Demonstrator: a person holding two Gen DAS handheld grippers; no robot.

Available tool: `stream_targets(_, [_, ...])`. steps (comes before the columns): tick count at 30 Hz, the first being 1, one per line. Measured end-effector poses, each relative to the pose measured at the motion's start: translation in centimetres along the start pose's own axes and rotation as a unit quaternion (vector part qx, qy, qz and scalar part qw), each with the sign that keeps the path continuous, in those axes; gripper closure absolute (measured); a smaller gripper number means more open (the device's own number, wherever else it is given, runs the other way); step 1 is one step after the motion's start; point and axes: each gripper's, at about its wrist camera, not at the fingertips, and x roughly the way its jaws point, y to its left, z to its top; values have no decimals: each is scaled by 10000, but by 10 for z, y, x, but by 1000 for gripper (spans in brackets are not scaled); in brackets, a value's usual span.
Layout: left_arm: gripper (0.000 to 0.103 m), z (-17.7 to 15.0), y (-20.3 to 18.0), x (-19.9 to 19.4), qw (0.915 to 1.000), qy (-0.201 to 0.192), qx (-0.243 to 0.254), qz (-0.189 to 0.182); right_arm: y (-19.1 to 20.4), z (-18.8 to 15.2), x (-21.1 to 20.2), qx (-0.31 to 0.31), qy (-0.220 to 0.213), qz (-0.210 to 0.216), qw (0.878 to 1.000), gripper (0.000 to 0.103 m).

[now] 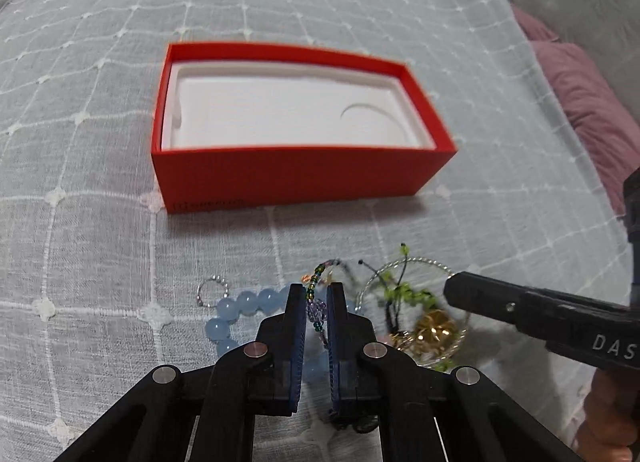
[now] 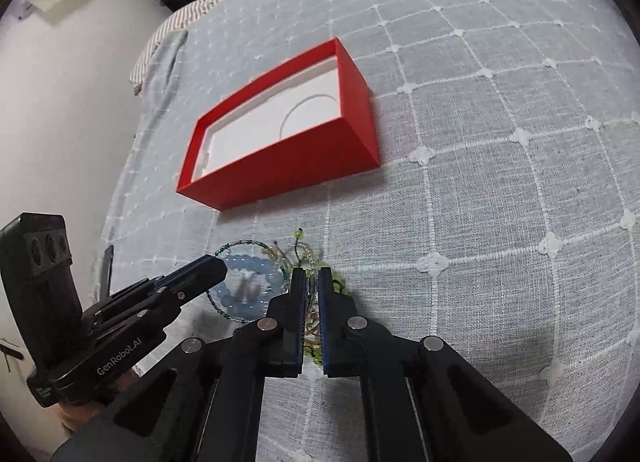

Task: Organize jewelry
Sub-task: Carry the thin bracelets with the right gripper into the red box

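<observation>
On the grey quilted bed (image 1: 120, 142), before the open red cardboard box (image 1: 288, 178), the left gripper (image 1: 316, 294) has its jaws nipped on a multicoloured seed-bead strand (image 1: 316, 282). The right gripper (image 2: 312, 276) pinches a green-beaded tangle (image 2: 338, 284), blurred; only the left view shows its gold piece (image 1: 434, 328).

Lighting's soft and even, just faint shadows under the red box (image 1: 296, 178), but there's slight motion blur, heavy fisheye bending, and dark corners in the right wrist view.
</observation>
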Motion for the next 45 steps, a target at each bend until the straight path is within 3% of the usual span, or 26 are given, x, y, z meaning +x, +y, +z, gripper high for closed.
stream_targets(6, [98, 6, -7, -10, 9997, -208, 45, -126, 11, 1, -10, -116, -166, 345, 9992, 97])
stream_targets(17, [98, 16, -9, -27, 9983, -522, 125, -221, 26, 8, -22, -339, -328, 527, 9975, 97])
stream_targets(27, [98, 46, 11, -41, 9951, -815, -222, -511, 48, 33, -31, -435, -455, 569, 9964, 97])
stream_targets(35, [98, 82, 7, -37, 9896, -936, -366, -1032, 59, 65, -36, -508, -762, 240, 9955, 97])
stream_targets(39, [98, 94, 18, -19, 9835, -863, -586, -1479, 61, 86, -32, -628, -975, -117, 9932, 97])
stream_targets(42, [98, 99, 33, -5, 9800, -792, -870, -1605, 64, 94, -19, -762, -963, -329, 9919, 97])
stream_targets(45, [99, 98, 44, 4, 9765, -699, -1072, -1731, 67, 94, -2, -1070, -911, -801, 9868, 97])
